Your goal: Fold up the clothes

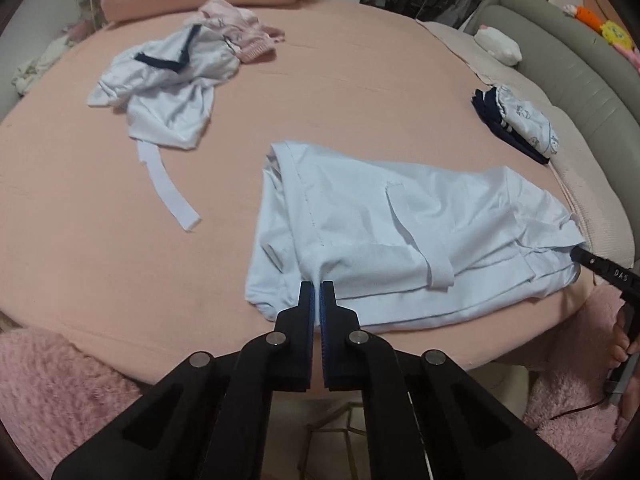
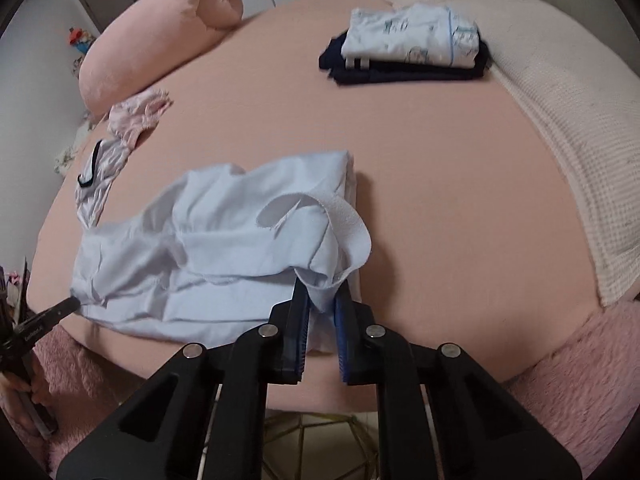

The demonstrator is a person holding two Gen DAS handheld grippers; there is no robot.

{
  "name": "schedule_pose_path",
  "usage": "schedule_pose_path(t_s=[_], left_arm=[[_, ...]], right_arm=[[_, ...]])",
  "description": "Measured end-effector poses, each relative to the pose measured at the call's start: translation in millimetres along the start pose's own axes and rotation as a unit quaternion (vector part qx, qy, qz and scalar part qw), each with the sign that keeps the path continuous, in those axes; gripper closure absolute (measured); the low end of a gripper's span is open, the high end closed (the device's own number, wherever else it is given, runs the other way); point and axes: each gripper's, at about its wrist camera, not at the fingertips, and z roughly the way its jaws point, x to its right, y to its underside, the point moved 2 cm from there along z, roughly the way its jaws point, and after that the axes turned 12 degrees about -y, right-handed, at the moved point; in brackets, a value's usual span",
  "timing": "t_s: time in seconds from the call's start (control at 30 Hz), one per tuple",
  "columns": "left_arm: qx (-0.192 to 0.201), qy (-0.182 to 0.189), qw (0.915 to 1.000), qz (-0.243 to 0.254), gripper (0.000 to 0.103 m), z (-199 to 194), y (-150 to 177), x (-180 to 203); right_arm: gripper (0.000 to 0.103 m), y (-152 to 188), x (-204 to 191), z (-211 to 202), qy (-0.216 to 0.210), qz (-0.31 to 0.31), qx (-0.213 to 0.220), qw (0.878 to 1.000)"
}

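A pale blue garment (image 1: pixel 400 232) lies partly folded near the front edge of the pink bed (image 1: pixel 360 68). My left gripper (image 1: pixel 317 285) is shut on a pinch of its near hem. In the right wrist view the same garment (image 2: pixel 208 248) spreads to the left, and my right gripper (image 2: pixel 322 293) is shut on a bunched corner of it beside a white strap (image 2: pixel 352 224). The right gripper's tip (image 1: pixel 580 256) shows at the garment's right end in the left wrist view. The left gripper's tip (image 2: pixel 66 304) touches its left corner in the right wrist view.
A crumpled white garment with dark trim (image 1: pixel 168 76) and a pink one (image 1: pixel 240 28) lie at the far left. A folded stack, dark under printed white (image 2: pixel 412 48), sits at the back right. A pink bolster (image 2: pixel 160 36), a cream blanket (image 2: pixel 568 132) and a fluffy pink rug (image 2: pixel 580 380) surround the bed.
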Motion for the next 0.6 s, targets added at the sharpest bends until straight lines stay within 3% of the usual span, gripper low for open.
schedule_pose_path(t_s=[0.03,0.1,0.2,0.23,0.33,0.4,0.6], left_arm=[[0.005,-0.003,1.0000,0.000,0.100,-3.0,-1.6,-1.7],[0.011,-0.008,0.9999,0.001,0.100,-6.0,-5.2,-5.0],[-0.002,-0.005,1.0000,0.005,0.099,-2.3,-8.4,-5.6],[-0.013,-0.002,0.9999,0.007,0.098,2.1,-7.8,-4.1],[-0.022,-0.006,0.9997,0.011,0.099,8.2,-8.3,-1.7],[-0.014,-0.015,0.9997,0.014,0.101,6.8,-10.9,-1.9],[0.011,-0.025,0.9995,0.016,0.101,-7.6,-22.0,-13.3]], right_arm=[[0.087,-1.4,-0.2,-1.7,0.002,-0.001,0.005,1.000],[0.064,-1.6,-1.5,-3.6,-0.005,0.000,0.008,1.000],[0.064,1.9,-5.3,3.8,0.001,-0.016,-0.002,1.000],[0.066,3.9,-6.8,8.9,0.006,-0.025,-0.010,1.000],[0.090,8.5,-7.2,18.6,0.035,-0.044,-0.019,0.998],[0.098,6.0,-5.4,9.0,0.031,-0.034,0.002,0.999],[0.099,-4.2,-5.2,-37.2,-0.016,-0.005,0.070,0.997]])
